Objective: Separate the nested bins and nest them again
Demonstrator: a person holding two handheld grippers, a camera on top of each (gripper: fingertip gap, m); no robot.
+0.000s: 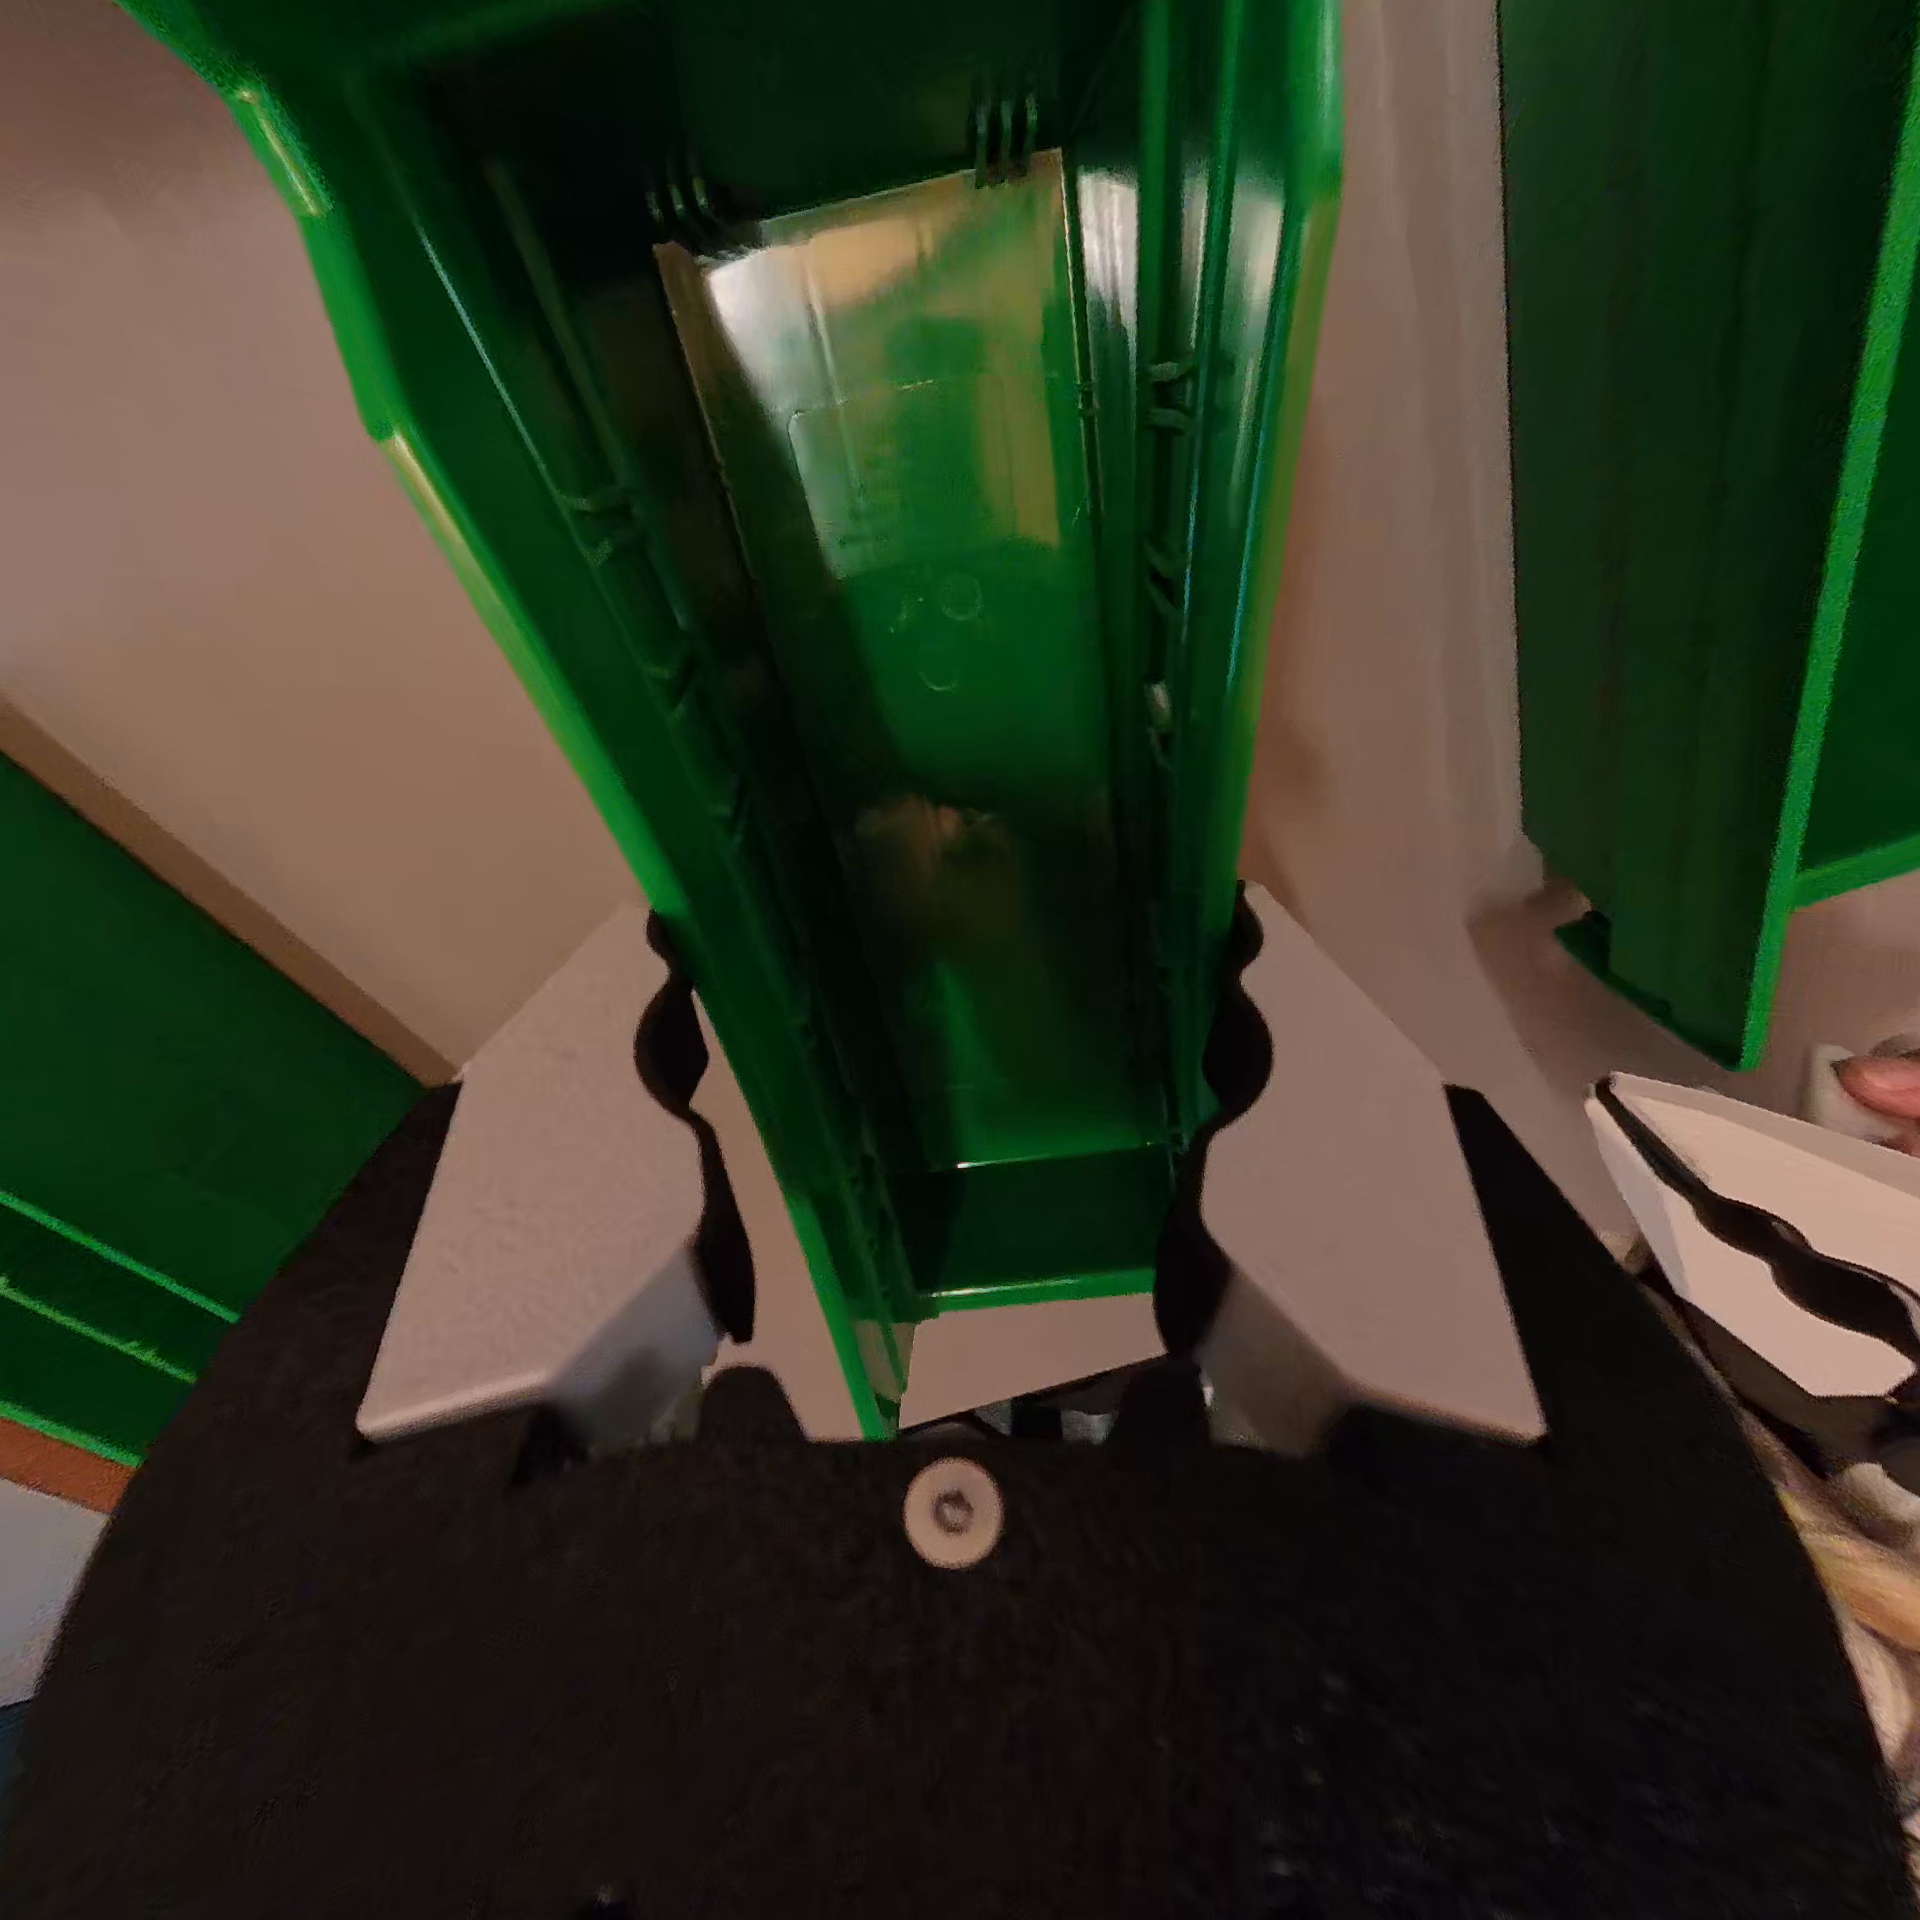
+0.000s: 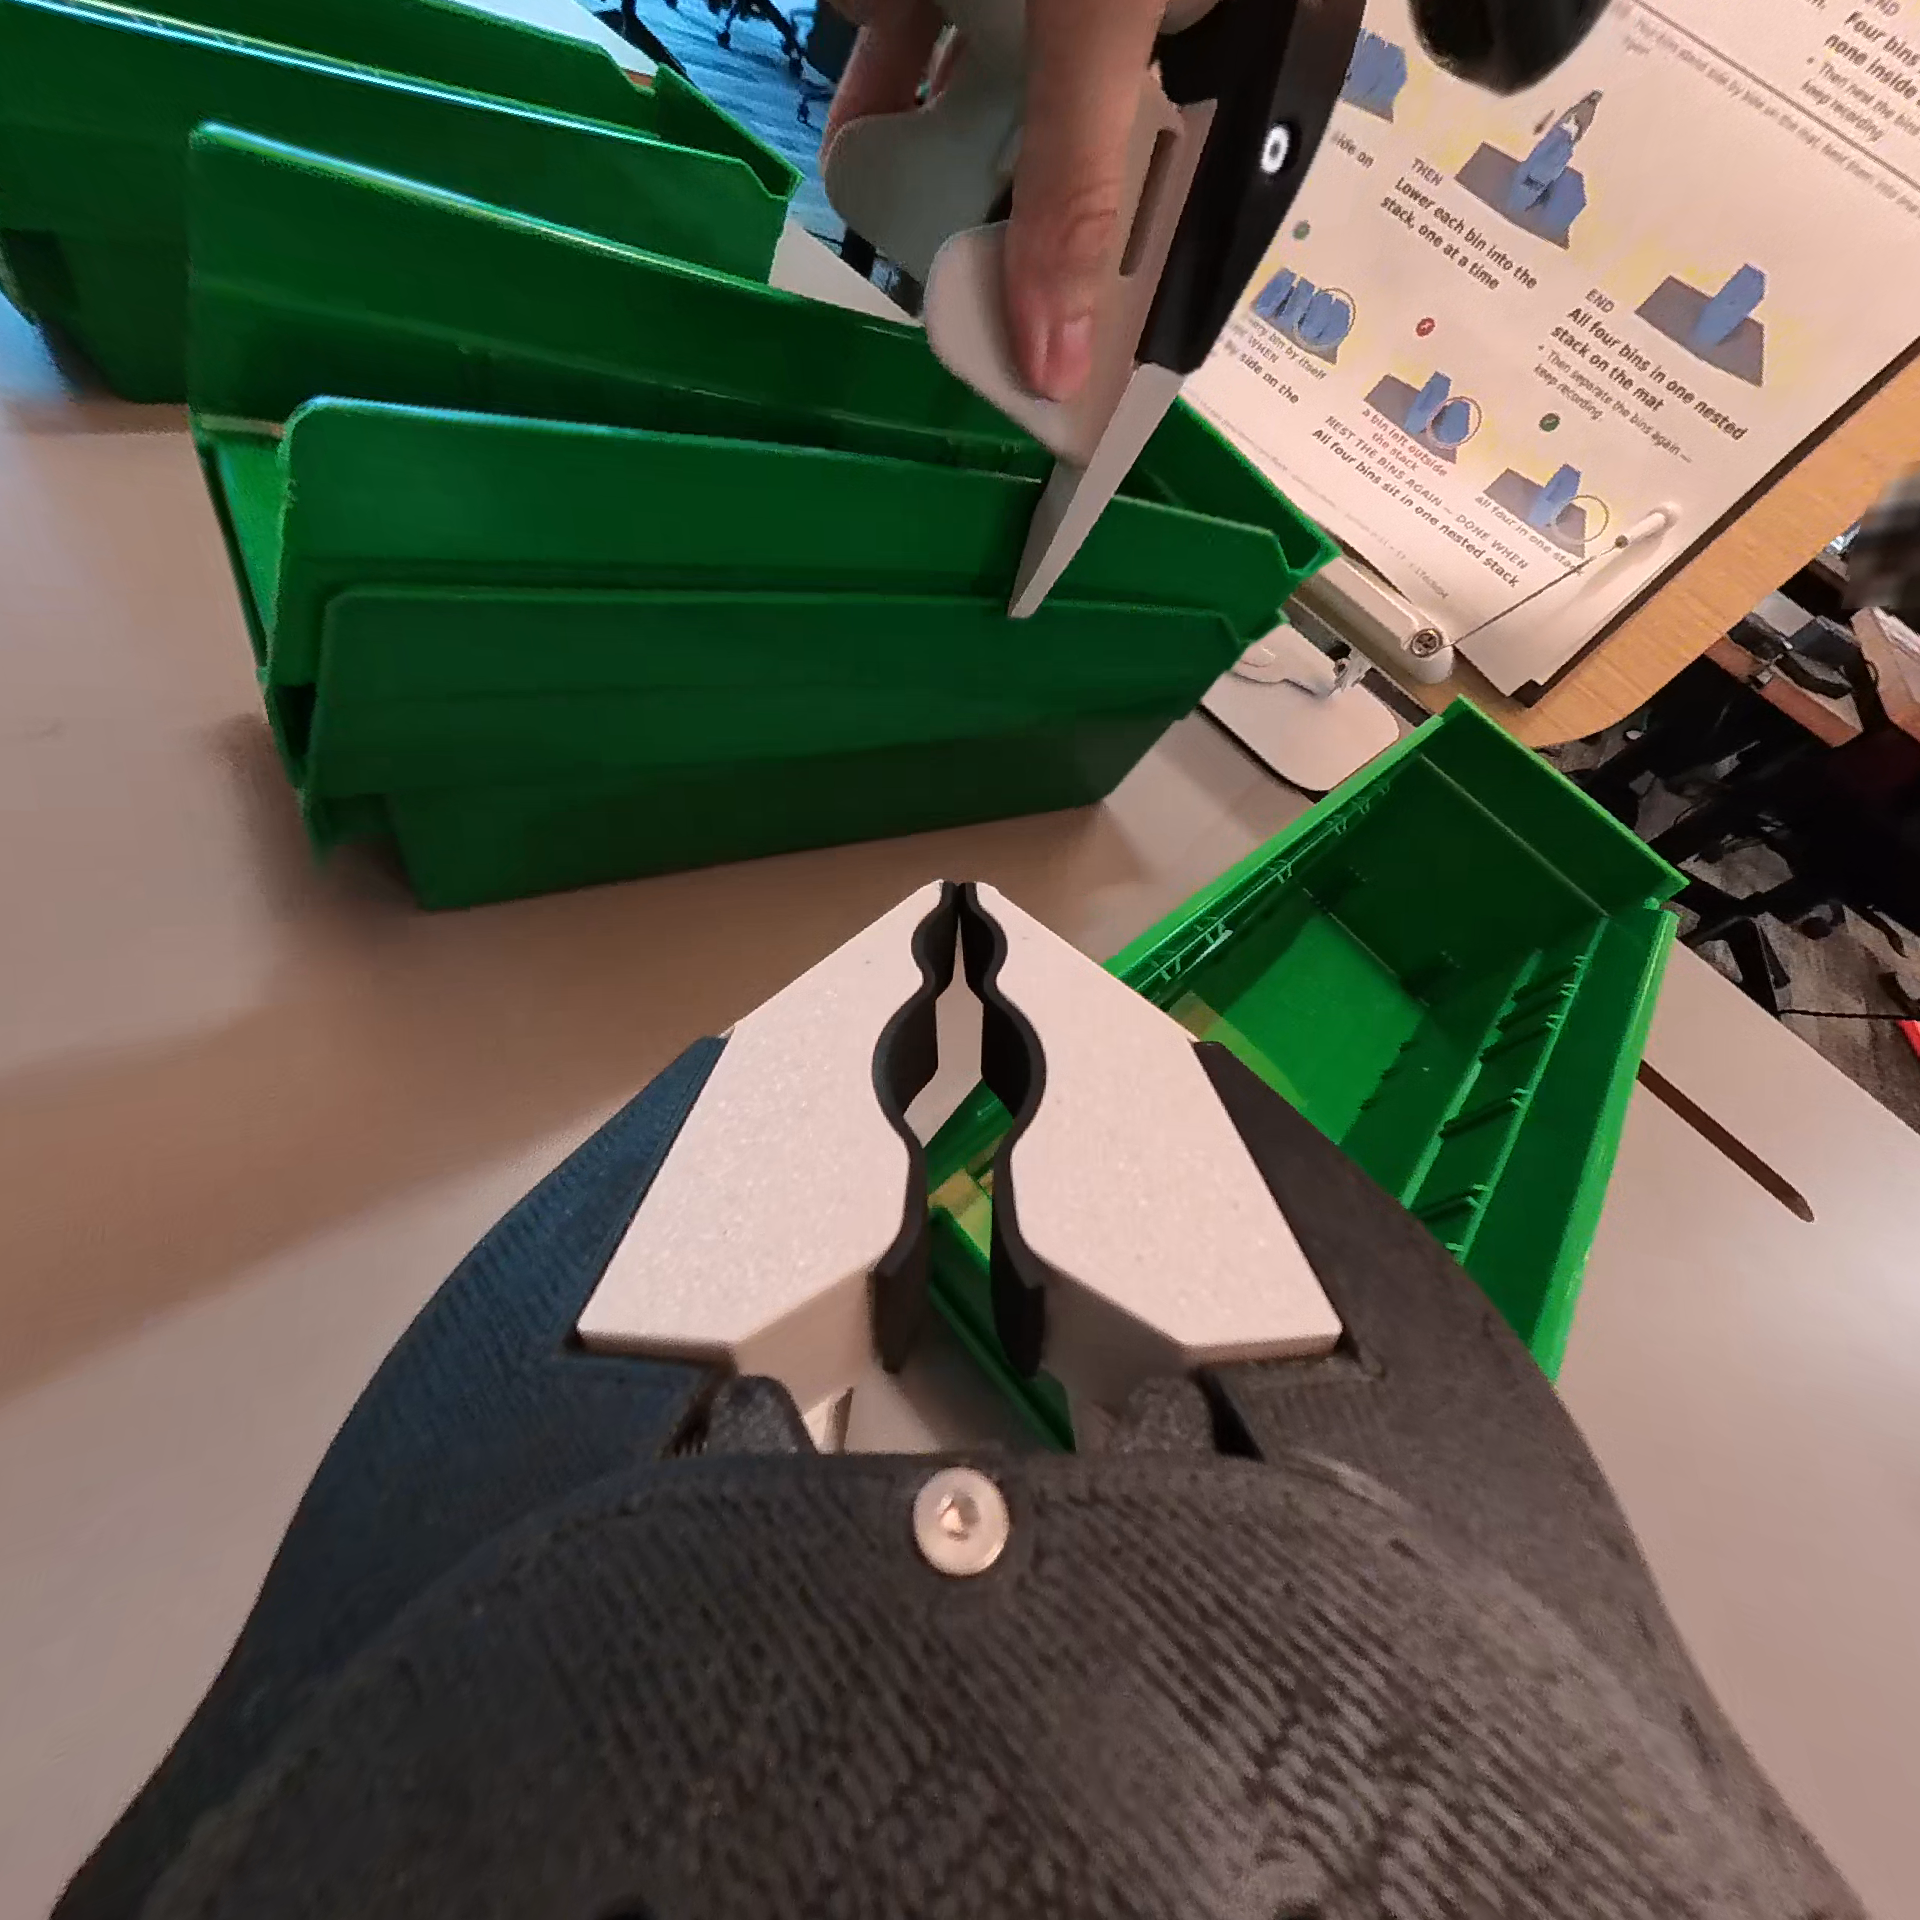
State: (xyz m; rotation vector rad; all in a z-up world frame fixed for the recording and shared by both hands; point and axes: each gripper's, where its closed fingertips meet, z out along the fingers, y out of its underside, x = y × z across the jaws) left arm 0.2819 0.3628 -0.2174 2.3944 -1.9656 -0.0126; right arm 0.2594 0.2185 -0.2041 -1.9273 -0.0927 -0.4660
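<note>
Left gripper (image 1: 951, 1132) clenched across the narrow glossy green plastic bin (image 1: 914, 582) atop the nested stack (image 2: 727, 665) on the tan surface (image 2: 156, 935); right gripper (image 2: 961, 904) pinched on the separate bin's (image 2: 1434, 1039) wall; likely to drag lower bins up if jammed

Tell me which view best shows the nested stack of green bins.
The right wrist view: the nested stack sits whole on the table, layered rims visible, the left gripper at its rim. The left wrist view shows only the top bin's interior from close up.
</note>
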